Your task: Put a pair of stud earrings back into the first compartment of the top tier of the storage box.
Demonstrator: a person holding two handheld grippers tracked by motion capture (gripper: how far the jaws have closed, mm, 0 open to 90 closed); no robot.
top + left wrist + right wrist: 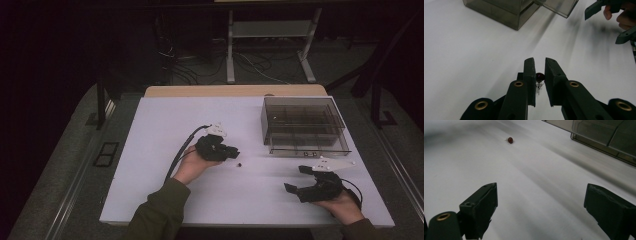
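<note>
White table [165,195] and smoky organizer box [304,125] bear no writing.

a lab: white test table [165,200], floor cables [250,65].

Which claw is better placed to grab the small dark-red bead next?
Left: the left claw hovers right beside the small dark-red bead, though shut; the right claw stands open, farther away.

White table [165,200] lies open around the small bead [240,164]; the smoky box [303,125], seemingly compartmented, blocks the far right.
</note>
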